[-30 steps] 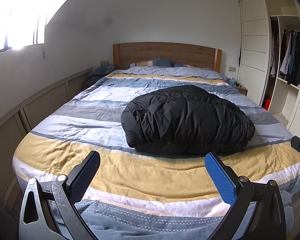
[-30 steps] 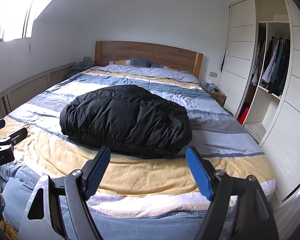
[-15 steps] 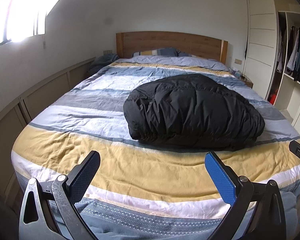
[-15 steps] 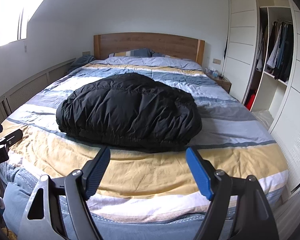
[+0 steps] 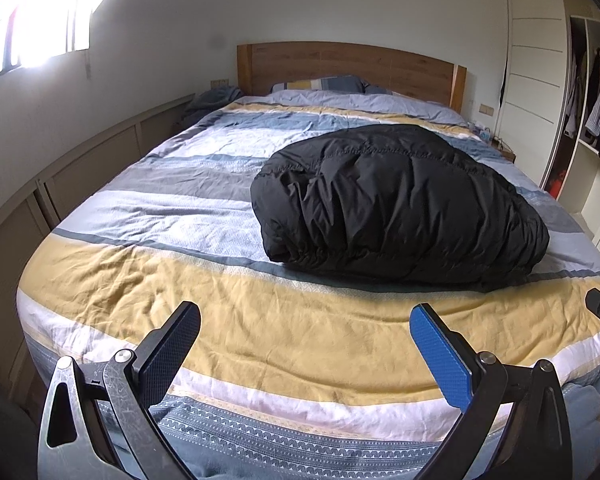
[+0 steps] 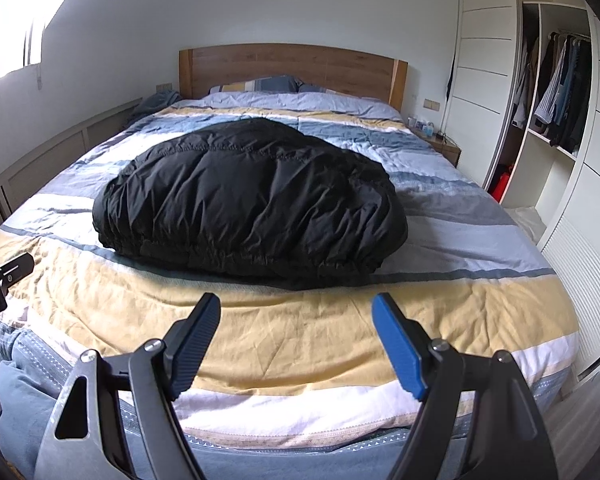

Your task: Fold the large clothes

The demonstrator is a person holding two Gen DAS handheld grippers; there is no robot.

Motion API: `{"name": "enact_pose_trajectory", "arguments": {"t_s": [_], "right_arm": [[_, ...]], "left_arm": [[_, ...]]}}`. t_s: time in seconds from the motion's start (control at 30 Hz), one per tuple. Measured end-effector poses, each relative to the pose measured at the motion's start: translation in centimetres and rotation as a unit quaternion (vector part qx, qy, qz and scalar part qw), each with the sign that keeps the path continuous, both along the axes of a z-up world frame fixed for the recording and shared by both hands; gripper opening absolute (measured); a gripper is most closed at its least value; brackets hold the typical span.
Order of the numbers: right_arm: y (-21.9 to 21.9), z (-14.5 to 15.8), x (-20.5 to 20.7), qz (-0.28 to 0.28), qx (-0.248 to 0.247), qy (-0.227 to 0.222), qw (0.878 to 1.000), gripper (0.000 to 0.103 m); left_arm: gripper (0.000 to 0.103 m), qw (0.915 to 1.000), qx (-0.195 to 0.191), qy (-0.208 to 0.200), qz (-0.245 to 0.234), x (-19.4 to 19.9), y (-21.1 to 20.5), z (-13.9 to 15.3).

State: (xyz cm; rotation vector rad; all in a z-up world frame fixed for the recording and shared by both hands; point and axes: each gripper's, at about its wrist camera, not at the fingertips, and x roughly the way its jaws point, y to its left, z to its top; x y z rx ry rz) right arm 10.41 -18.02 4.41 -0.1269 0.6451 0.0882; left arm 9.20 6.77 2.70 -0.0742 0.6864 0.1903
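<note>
Bare duvet [image 5: 228, 320] before black jacket [image 5: 396, 204]

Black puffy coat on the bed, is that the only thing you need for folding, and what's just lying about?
For the job:
black puffy coat
left tongs, open
right tongs, open
striped bed cover, the folding surface

Just lying about:
pillow
hanging clothes in the wardrobe
bedside table
</note>
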Motion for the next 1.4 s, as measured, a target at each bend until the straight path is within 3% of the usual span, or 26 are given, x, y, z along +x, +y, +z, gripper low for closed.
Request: {"name": "enact_pose_trajectory", "arguments": {"t_s": [1.4], "right_arm": [[-0.8, -0.9, 0.5, -0.024, -0.009, 0.007, 1.000, 0.077]], "left_arm": [[0.103, 0.9999, -0.002, 0.013, -0.006, 0.9, 0.6, -1.7]]}}
